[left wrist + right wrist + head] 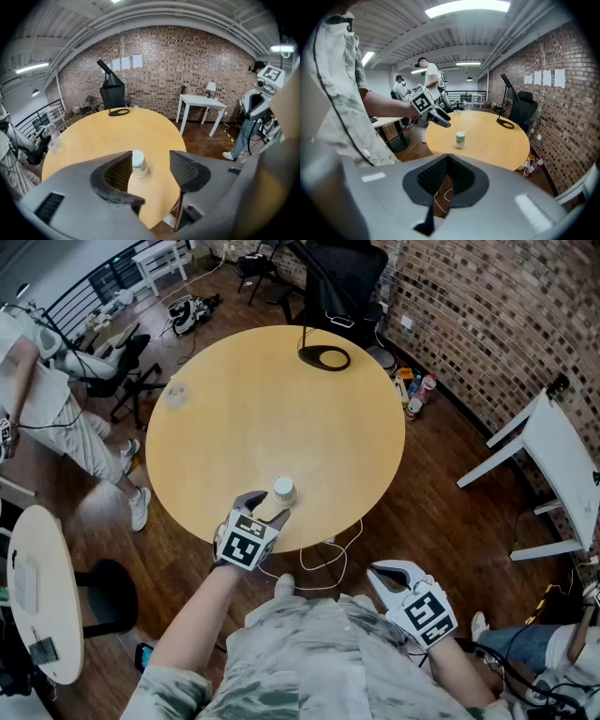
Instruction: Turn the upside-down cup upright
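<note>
A white paper cup (284,489) with a greenish print stands upside down near the front edge of the round wooden table (281,409). My left gripper (269,506) hovers over the table's edge just short of the cup, its jaws apart and empty. In the left gripper view the cup (138,164) shows beyond the left jaw, apart from both pads. My right gripper (378,576) hangs off the table above the floor, to the right, with its jaws shut together and nothing held. The right gripper view shows the cup (460,139) and the left gripper (446,123) beside it.
A clear plastic cup (175,393) sits at the table's far left. A black ring-shaped lamp base (323,357) stands at its far edge. A white table (562,456) is at the right, a small round table (37,596) at the left, and a white cable (323,563) lies on the floor.
</note>
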`<act>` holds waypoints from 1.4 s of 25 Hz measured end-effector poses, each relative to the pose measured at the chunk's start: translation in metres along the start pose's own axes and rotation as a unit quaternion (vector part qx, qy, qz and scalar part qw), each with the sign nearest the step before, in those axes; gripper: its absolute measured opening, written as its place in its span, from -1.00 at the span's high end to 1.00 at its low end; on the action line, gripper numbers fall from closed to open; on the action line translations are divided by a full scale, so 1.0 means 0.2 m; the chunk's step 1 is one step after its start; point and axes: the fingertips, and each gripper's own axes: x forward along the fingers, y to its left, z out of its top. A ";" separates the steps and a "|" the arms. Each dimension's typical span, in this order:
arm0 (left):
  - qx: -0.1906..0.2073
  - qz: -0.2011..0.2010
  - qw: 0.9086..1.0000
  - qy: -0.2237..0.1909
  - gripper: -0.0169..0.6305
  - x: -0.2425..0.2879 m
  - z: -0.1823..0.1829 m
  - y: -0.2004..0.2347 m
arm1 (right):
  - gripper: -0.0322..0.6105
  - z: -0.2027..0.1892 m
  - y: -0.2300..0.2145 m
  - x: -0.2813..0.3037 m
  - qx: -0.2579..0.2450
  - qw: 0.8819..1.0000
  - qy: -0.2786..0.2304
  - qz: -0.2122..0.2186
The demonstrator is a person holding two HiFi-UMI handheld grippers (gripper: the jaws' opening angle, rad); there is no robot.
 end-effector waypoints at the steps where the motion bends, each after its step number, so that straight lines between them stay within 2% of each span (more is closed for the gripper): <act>1: 0.015 -0.003 1.000 0.018 0.14 0.06 0.00 0.04 | 0.89 0.02 -0.01 0.02 0.008 1.000 0.000 -0.003; 5: 0.085 -0.024 0.992 0.086 0.03 0.29 -0.02 0.15 | 0.89 0.06 -0.02 0.11 0.036 0.999 0.000 -0.021; 9: 0.153 -0.052 0.975 0.155 -0.02 0.50 -0.13 0.19 | 0.89 0.09 -0.02 0.19 0.049 0.998 0.000 -0.039; 15: 0.213 -0.089 0.949 0.214 -0.03 0.68 -0.25 0.16 | 0.89 0.07 -0.03 0.23 0.082 0.994 0.011 -0.074; 19: 0.218 -0.091 0.946 0.220 0.02 0.72 -0.28 0.18 | 0.89 0.06 -0.05 0.24 0.092 0.992 0.010 -0.081; 21: 0.214 -0.095 0.949 0.213 0.05 0.72 -0.27 0.18 | 0.89 0.06 -0.06 0.25 0.097 0.992 0.014 -0.083; 23: 0.199 -0.098 0.955 0.195 0.06 0.71 -0.25 0.19 | 0.89 0.07 -0.05 0.27 0.098 0.992 0.016 -0.082; 27: 0.113 -0.123 0.980 0.111 0.07 0.66 -0.18 0.19 | 0.89 0.11 0.00 0.30 0.092 0.993 0.017 -0.072; 29: 0.070 -0.125 0.987 0.066 0.07 0.64 -0.16 0.21 | 0.89 0.12 0.01 0.33 0.084 0.994 0.019 -0.064; 32: 0.018 -0.121 0.992 0.011 0.07 0.62 -0.18 0.26 | 0.89 0.15 0.01 0.35 0.073 0.995 0.027 -0.054; 35: -0.011 -0.132 0.991 -0.032 0.07 0.61 -0.22 0.27 | 0.89 0.17 0.03 0.37 0.065 0.996 0.031 -0.049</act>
